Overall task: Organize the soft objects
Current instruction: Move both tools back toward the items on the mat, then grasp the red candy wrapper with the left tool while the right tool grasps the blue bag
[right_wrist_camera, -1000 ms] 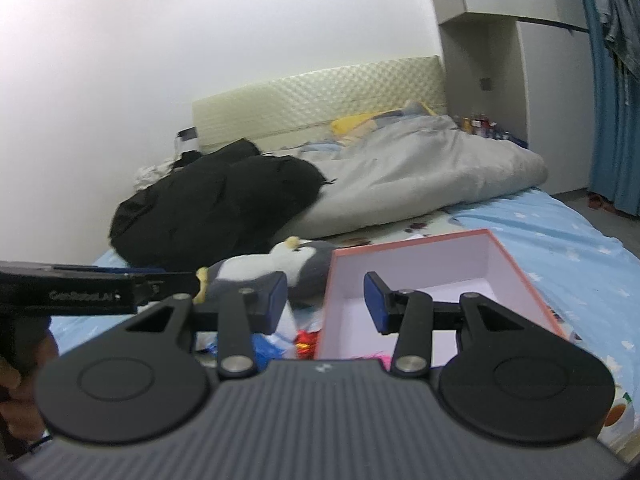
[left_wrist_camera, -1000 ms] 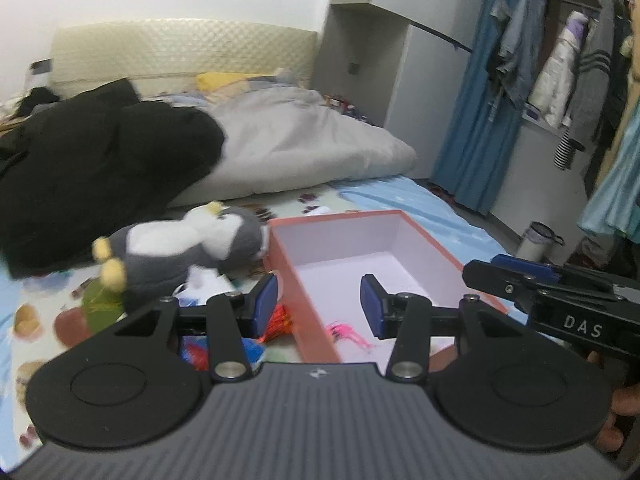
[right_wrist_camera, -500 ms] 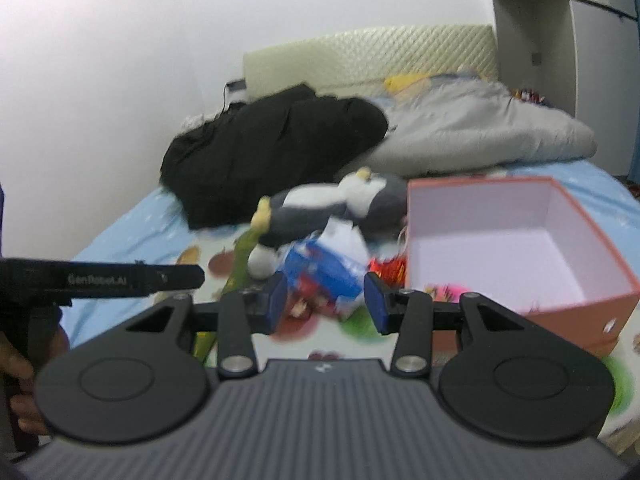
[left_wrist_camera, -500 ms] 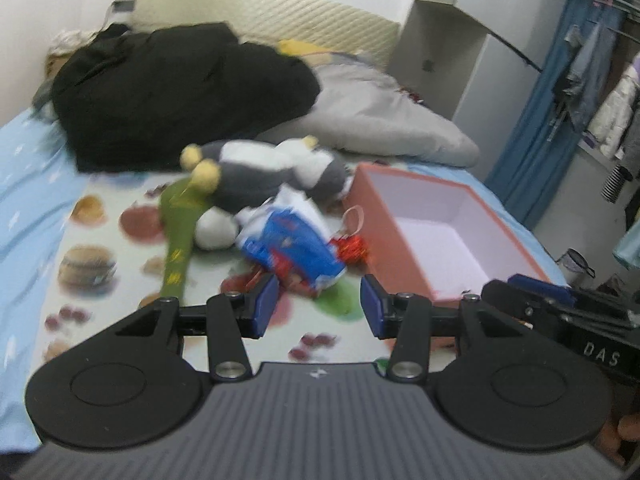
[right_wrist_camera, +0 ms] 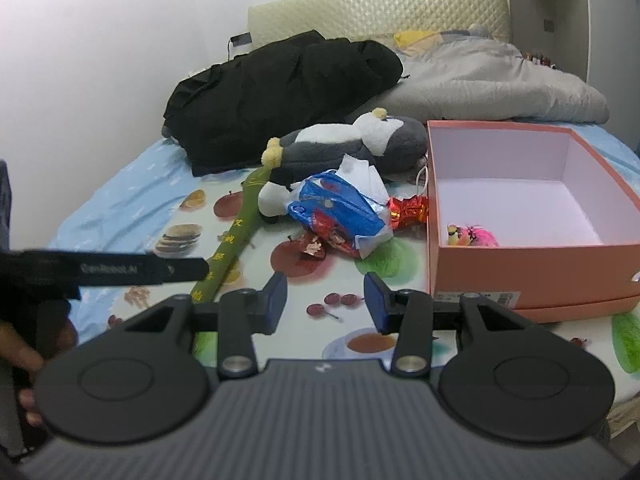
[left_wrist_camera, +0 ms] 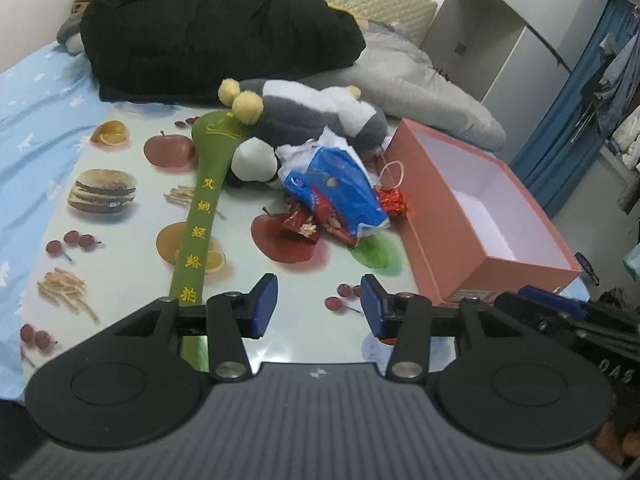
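A grey and white plush penguin (left_wrist_camera: pixel 308 114) (right_wrist_camera: pixel 344 144) lies on the fruit-print mat (left_wrist_camera: pixel 120 216). A long green fabric paddle (left_wrist_camera: pixel 204 208) (right_wrist_camera: pixel 236 240) with yellow characters lies beside it. A blue and white plastic bag (left_wrist_camera: pixel 340 192) (right_wrist_camera: pixel 340 210) and red wrappers (left_wrist_camera: pixel 394 202) lie in front of the penguin. An open pink box (left_wrist_camera: pixel 480 248) (right_wrist_camera: pixel 532 264) stands to the right, with a small pink toy (right_wrist_camera: pixel 474 236) inside. My left gripper (left_wrist_camera: pixel 319 306) and right gripper (right_wrist_camera: pixel 325 302) are both open and empty, held above the mat's near part.
A black coat (left_wrist_camera: pixel 216 28) (right_wrist_camera: pixel 280 88) and a grey duvet (left_wrist_camera: pixel 420 88) (right_wrist_camera: pixel 496 84) lie at the back of the bed. A blue curtain (left_wrist_camera: pixel 576 92) and hanging clothes are at the right. The other gripper's body shows at each view's edge.
Both grippers have pulled back and tilted downward, so the whole pile, the green paddle and the box's inside now show. Nothing on the mat has moved. The jaws stay open.
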Demonstrator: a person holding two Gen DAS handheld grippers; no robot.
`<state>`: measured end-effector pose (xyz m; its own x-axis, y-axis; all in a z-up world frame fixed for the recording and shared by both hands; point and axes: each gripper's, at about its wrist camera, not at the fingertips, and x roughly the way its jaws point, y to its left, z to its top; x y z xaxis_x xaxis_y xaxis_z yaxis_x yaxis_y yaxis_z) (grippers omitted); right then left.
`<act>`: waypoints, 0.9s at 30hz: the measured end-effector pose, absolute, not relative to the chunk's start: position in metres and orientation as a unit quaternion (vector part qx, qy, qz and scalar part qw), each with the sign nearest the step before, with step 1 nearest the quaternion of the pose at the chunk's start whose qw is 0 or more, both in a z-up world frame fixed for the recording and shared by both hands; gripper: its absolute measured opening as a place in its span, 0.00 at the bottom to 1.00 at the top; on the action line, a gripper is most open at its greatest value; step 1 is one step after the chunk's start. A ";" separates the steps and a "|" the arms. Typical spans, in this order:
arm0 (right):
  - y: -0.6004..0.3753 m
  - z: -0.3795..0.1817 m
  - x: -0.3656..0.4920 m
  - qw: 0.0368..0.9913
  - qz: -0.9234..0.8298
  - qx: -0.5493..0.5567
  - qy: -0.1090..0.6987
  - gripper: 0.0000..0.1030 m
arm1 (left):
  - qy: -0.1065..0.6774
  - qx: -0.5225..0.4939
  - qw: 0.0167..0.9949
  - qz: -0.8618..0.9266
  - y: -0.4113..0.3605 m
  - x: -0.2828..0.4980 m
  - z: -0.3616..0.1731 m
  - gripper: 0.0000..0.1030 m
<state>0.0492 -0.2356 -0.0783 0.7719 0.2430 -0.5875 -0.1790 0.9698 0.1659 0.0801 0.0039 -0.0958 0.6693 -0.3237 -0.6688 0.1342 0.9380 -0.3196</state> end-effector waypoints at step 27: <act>-0.212 -0.140 0.254 0.915 0.100 0.014 0.390 0.56 | 0.435 -0.074 0.880 -0.176 -0.019 0.269 -0.210 0.58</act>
<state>0.2540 -0.2117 -0.1396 0.6764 0.1936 -0.7106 -0.1720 0.9797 0.1031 0.2688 -0.0191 -0.2100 0.5594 -0.3740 -0.7397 0.2443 0.9272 -0.2840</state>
